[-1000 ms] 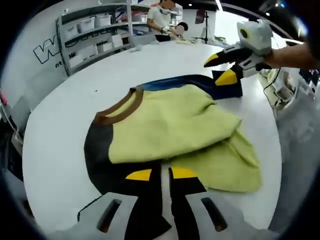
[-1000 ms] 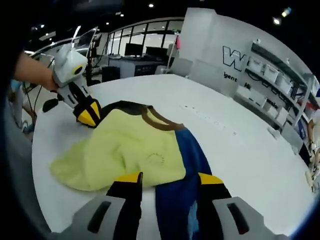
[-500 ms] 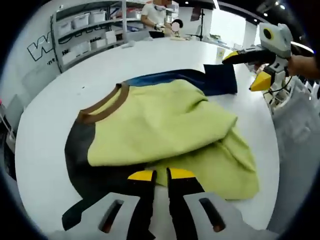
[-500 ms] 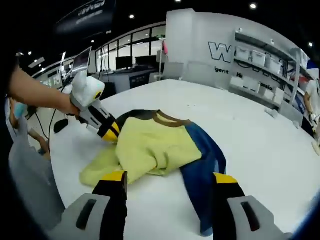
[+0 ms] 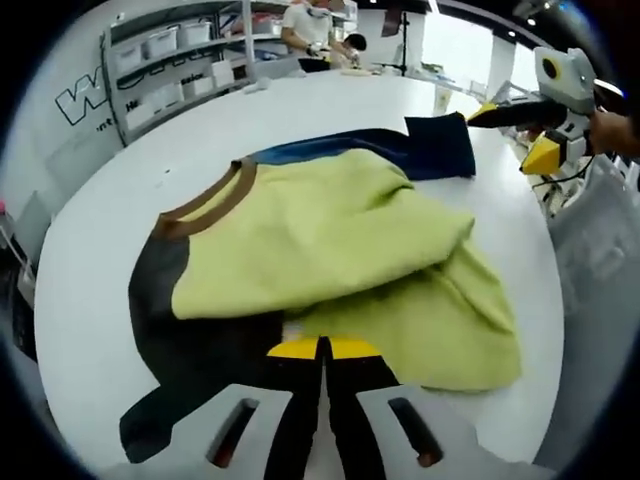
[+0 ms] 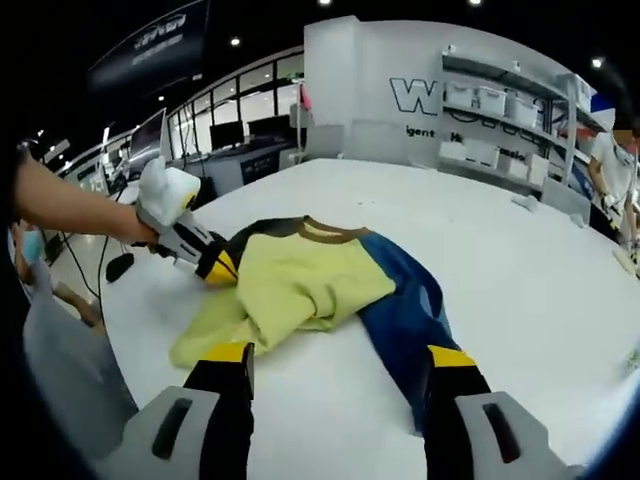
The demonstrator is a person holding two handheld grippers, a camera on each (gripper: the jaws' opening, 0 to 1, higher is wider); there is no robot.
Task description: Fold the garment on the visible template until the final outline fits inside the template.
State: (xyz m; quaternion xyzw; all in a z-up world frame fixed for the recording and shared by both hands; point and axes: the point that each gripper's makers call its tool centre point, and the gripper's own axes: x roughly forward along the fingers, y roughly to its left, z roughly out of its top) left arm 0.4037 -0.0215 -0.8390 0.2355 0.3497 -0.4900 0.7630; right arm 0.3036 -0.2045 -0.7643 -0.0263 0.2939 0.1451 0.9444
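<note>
A garment [image 5: 320, 240] lies crumpled on a round white table [image 5: 100, 300], a shirt with a yellow-green body, a brown collar [image 5: 205, 195], a black sleeve [image 5: 175, 340] and a blue sleeve [image 5: 420, 150]. In the left gripper view, going left to right: the black sleeve spreads at the near left, the brown collar sits above it, the yellow-green body is folded over itself in the middle with a loose flap trailing to the lower right, and the blue sleeve stretches away at the far top. The left gripper [image 5: 322, 348] rises from the bottom with its yellow-tipped jaws pressed together at the shirt's near edge, where black meets yellow-green; whether cloth is pinched between them cannot be told. At the far right the right gripper [image 5: 520, 135] hovers past the blue sleeve, jaws spread apart, clear of the cloth. In the right gripper view, the left gripper [image 6: 215, 265], held by a hand [image 6: 125, 225], sits at the shirt's left edge; the garment [image 6: 310, 280] lies mid-table, and the blue sleeve [image 6: 405, 320] runs toward the right gripper [image 6: 340, 358], whose wide-apart jaws hold nothing. Shelves [image 5: 170, 70] with bins stand against the back wall, and a person [image 5: 315, 30] works at a distant table
</note>
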